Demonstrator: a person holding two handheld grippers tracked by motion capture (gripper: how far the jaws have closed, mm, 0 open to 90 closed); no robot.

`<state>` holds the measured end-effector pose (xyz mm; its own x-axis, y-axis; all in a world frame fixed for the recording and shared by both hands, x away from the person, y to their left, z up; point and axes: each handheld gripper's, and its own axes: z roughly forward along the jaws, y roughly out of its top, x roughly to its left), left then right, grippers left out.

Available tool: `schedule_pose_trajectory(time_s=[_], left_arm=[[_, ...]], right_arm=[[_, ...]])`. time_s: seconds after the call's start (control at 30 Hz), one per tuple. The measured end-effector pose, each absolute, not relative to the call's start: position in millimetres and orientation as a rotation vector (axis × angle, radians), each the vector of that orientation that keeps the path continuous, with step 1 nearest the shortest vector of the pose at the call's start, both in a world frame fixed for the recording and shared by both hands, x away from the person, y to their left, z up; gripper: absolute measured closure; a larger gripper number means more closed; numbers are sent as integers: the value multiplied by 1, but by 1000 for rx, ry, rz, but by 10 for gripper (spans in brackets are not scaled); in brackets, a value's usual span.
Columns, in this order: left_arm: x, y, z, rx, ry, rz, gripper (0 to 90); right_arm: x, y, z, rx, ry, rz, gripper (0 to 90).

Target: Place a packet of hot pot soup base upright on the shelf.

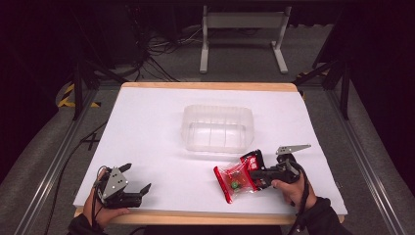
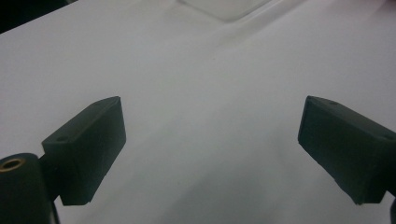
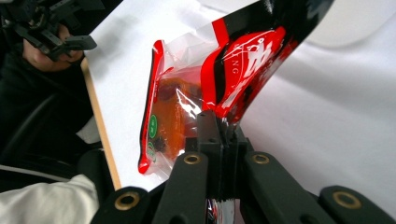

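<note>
Two grippers are working at the near edge of the white table (image 1: 147, 122). At about seven o'clock on the tabletop, the left gripper (image 1: 137, 178) is resting in the person's left hand (image 1: 95, 210), its jaws standing wide apart with nothing but bare white surface between them. Over at about five o'clock, the right gripper (image 1: 250, 172) is clenching a red and clear snack packet (image 1: 236, 180); its jaws are pressing tight on the packet's edge, and the packet is hanging tilted, its lower end just beside the table's near edge. The right hand (image 1: 288, 188) is gripping the tool from behind. Farther off, toward the middle of the table, a clear plastic tub (image 1: 217, 128) is sitting upright, apart from the packet.
</note>
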<state>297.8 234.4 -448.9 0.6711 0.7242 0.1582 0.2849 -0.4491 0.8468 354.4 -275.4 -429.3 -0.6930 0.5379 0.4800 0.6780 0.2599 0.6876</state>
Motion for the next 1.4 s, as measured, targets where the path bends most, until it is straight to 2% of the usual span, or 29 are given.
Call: schedule_pose_trajectory(time_s=[0.5, 0.87, 1.4], left_arm=[[296, 234, -448, 2023, 768, 647, 82], [295, 234, -449, 2029, 774, 653, 80], [296, 234, -449, 2028, 777, 650, 80]], right_arm=[[329, -274, -383, -1141, -2532, -1546, 900], [326, -262, -358, -1102, -2639, -1541, 900], [351, -251, -328, -1149, -2607, -1664, 900]])
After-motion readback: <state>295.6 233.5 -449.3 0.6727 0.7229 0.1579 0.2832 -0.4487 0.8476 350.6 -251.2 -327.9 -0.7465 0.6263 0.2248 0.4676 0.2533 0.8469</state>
